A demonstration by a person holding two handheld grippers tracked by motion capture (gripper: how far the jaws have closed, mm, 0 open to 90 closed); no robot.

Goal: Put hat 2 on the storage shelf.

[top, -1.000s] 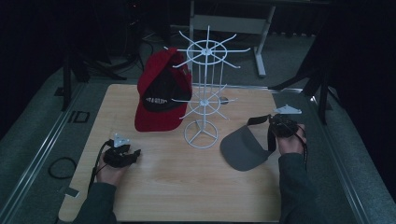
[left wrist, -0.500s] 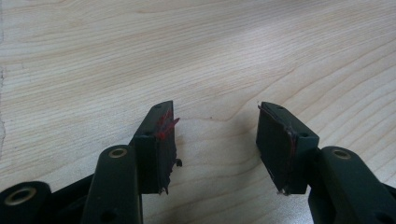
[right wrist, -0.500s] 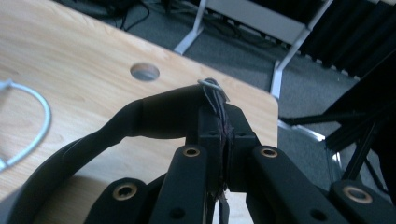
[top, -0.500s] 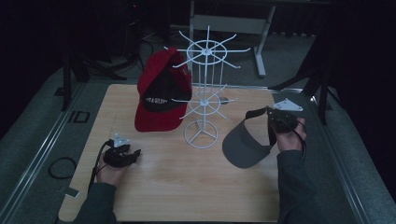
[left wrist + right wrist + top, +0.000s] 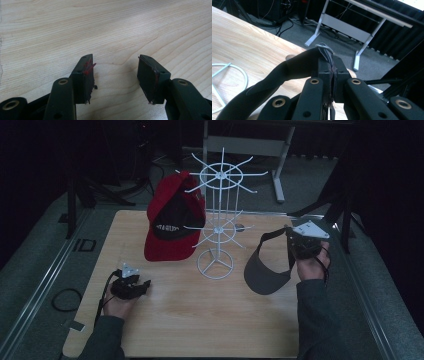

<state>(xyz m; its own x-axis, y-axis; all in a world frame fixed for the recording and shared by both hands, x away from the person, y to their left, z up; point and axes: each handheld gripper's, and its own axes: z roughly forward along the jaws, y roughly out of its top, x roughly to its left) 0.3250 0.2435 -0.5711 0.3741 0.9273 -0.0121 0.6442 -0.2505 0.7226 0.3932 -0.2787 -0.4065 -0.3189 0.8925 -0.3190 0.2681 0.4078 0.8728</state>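
Note:
A grey visor (image 5: 265,272) hangs at the table's right side, brim down. My right gripper (image 5: 296,246) is shut on its black strap (image 5: 287,72), pinched between the pads (image 5: 332,65). A white wire rack (image 5: 218,215) stands mid-table, and its round base (image 5: 239,72) lies left of the strap. A red cap (image 5: 172,227) hangs on the rack's left side. My left gripper (image 5: 142,285) rests low at the front left, jaws open over bare wood (image 5: 116,60), nothing between them.
The wooden table (image 5: 200,320) has free room in front of the rack. A white desk frame (image 5: 277,170) stands on the floor behind the table. A cable loop (image 5: 65,299) lies on the floor at the left, beside a metal rail.
My right gripper has risen with the visor, lifting it higher above the table and a little toward the rack. The left gripper has stayed where it was.

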